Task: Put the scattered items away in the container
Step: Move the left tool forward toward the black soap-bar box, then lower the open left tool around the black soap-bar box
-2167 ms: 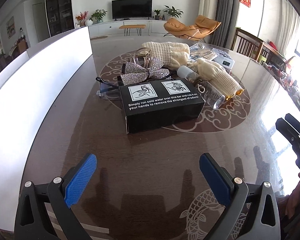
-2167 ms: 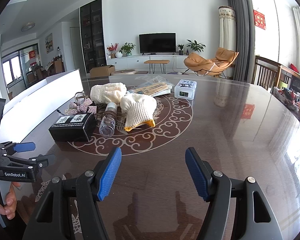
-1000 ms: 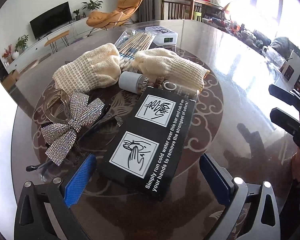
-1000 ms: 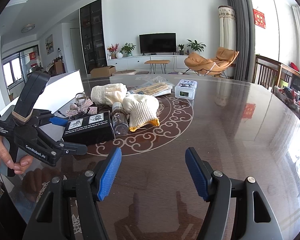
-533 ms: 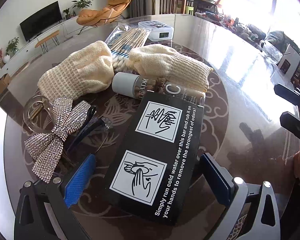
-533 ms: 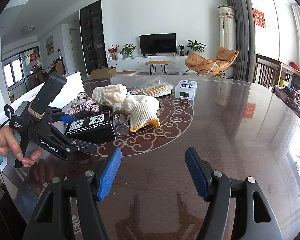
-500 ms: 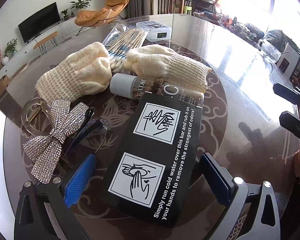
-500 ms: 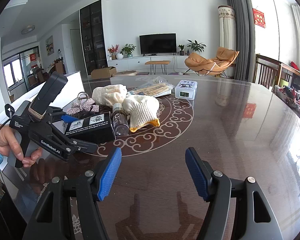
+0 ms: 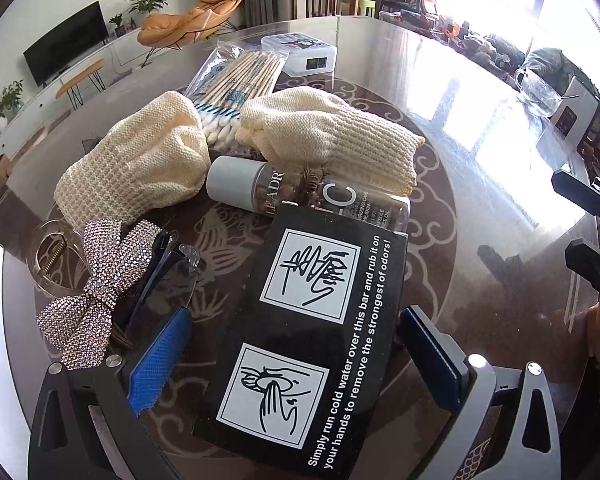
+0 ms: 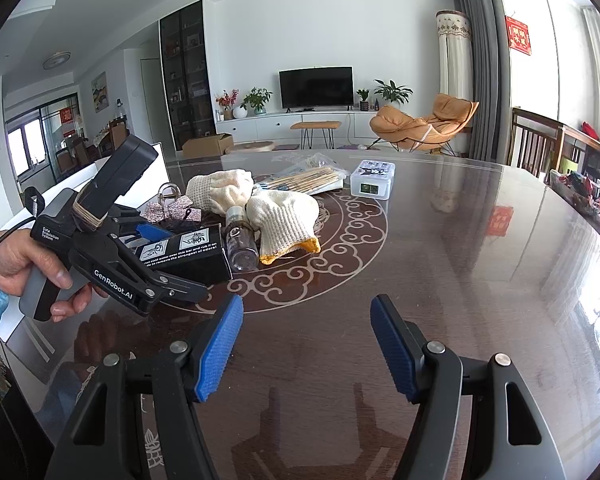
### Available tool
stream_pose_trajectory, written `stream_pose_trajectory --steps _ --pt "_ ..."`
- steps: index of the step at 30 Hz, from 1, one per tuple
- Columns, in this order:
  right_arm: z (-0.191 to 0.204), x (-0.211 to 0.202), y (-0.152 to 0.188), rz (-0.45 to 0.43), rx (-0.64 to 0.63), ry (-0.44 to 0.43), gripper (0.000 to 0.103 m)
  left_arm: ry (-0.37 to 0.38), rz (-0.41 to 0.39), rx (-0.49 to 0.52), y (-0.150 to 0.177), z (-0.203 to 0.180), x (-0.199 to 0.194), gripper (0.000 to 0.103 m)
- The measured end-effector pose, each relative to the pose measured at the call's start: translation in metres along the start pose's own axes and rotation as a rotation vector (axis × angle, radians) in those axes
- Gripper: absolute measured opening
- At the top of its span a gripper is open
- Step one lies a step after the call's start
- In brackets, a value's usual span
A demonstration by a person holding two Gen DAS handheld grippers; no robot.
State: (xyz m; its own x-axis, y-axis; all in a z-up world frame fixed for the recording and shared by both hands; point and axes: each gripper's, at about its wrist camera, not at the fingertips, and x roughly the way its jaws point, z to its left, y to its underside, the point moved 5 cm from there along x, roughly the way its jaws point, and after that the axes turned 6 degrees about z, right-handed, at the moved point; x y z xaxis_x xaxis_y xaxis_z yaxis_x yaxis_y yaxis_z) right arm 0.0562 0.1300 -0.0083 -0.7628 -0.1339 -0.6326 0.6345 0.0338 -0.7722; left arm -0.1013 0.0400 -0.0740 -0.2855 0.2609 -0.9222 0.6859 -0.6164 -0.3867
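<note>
Left-wrist view: left claw [image 9: 292, 364] has advanced since a second ago and now stands wide with the black box [image 9: 308, 344] between its blue pads [image 9: 160, 360], neither pad visibly touching; bottle [image 9: 308, 196] lies at the box's 12 o'clock end, bow clip [image 9: 96, 284] at 9 o'clock. Right-wrist view: right claw [image 10: 306, 346] hangs wide and empty over bare counter [image 10: 460, 264], unchanged, with the box [image 10: 184, 254] at 10 o'clock and a white container [image 10: 84, 178] beyond it. Judgement: approach complete; closing on the box comes next.
</note>
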Motion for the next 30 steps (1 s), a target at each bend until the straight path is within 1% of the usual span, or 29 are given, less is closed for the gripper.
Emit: stream_pose_trajectory --steps 14,30 --pt "0.0008 -0.0003 0.0003 0.000 0.000 -0.003 0.068 0.000 -0.020 -0.004 0.0030 0.0010 0.0002 0.103" --pt "0.0008 -0.0004 0.0003 0.000 0.000 -0.003 0.068 -0.003 -0.011 -0.010 0.0040 0.0031 -0.0003 0.103"
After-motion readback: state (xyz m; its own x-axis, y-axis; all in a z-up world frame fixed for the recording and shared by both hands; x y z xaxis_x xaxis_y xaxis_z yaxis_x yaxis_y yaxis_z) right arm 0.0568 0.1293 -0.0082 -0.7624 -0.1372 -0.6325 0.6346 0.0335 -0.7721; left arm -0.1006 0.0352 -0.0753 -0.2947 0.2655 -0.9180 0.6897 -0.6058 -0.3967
